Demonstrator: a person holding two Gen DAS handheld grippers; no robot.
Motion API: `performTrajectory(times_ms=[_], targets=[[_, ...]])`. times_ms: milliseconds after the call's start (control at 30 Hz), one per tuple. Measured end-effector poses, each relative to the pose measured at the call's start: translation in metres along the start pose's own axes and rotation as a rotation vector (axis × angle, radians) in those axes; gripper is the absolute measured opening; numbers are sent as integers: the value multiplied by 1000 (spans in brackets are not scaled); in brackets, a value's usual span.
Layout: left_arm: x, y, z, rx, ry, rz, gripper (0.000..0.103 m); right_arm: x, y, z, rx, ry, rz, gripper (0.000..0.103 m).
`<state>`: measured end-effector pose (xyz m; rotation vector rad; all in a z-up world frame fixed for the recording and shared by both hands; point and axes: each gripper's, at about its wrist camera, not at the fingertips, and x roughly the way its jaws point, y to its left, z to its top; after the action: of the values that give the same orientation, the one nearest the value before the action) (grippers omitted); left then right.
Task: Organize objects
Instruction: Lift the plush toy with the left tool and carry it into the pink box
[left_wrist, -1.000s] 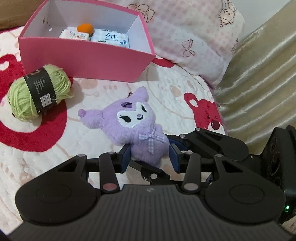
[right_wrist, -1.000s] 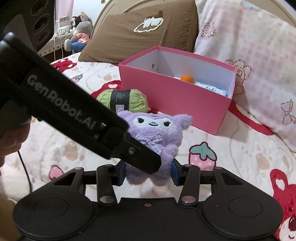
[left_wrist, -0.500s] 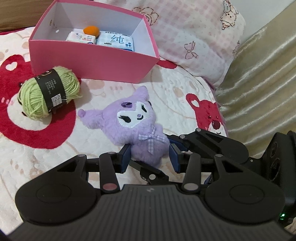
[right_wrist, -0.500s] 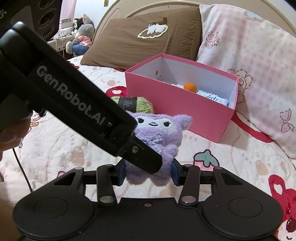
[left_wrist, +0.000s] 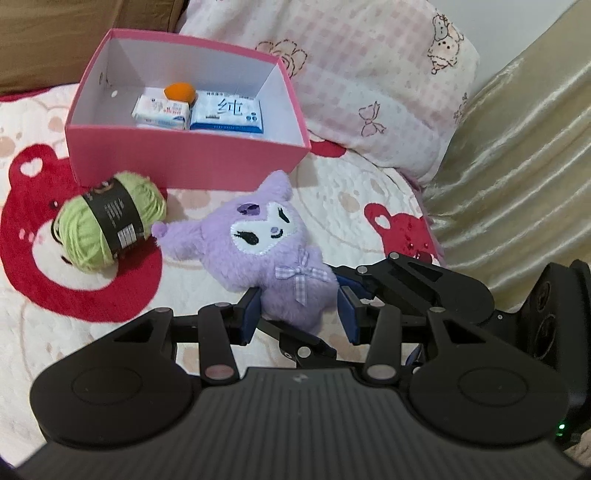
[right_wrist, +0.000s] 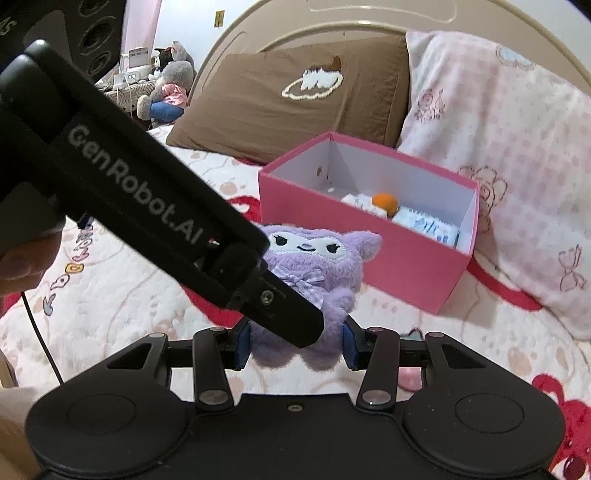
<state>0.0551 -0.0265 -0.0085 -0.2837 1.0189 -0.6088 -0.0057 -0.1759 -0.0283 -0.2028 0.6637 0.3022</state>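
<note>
Both the left gripper (left_wrist: 301, 315) and right gripper (right_wrist: 297, 345) clamp the plush (left_wrist: 266, 251) at lower centre, jaws partly closed on its body.

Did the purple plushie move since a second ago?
Yes. The purple plushie, held by both grippers, has been lifted: in the right wrist view it now overlaps the pink box higher than before.

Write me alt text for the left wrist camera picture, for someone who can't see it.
The left gripper is closed on the lower body of a purple plush toy, and the right gripper grips it from the right side. Behind on the bedspread, a ball of green yarn lies by an open pink box holding two tissue packs and a small orange object.
</note>
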Motion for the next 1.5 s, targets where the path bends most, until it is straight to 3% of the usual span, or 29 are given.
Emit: performTrajectory(times_ms=[200, 500, 600, 733, 967, 1133, 1300, 1500], targets=[[-15, -8, 26, -3, 22, 29, 42, -4, -10, 24, 10, -15, 36, 52], [-34, -2, 82, -16, -42, 98, 42, 10, -29, 84, -46, -49, 69, 51], [-31, 9, 101, -74, -53, 67, 42, 21, -36, 104, -123, -42, 74, 51], [-25, 17, 123, -125, -65, 55, 42, 30, -52, 121, -123, -36, 85, 51], [6, 39, 156, -198, -24, 113, 42, 70, -77, 144, -177, 10, 147, 51], [34, 64, 178, -274, 34, 155, 42, 112, -91, 152, -116, 60, 194, 51], [68, 95, 187, -392, 80, 200, 44, 157, -104, 155, -111, 157, 268, 50], [95, 115, 196, -439, 110, 222, 45, 196, -109, 161, -154, 228, 289, 50]])
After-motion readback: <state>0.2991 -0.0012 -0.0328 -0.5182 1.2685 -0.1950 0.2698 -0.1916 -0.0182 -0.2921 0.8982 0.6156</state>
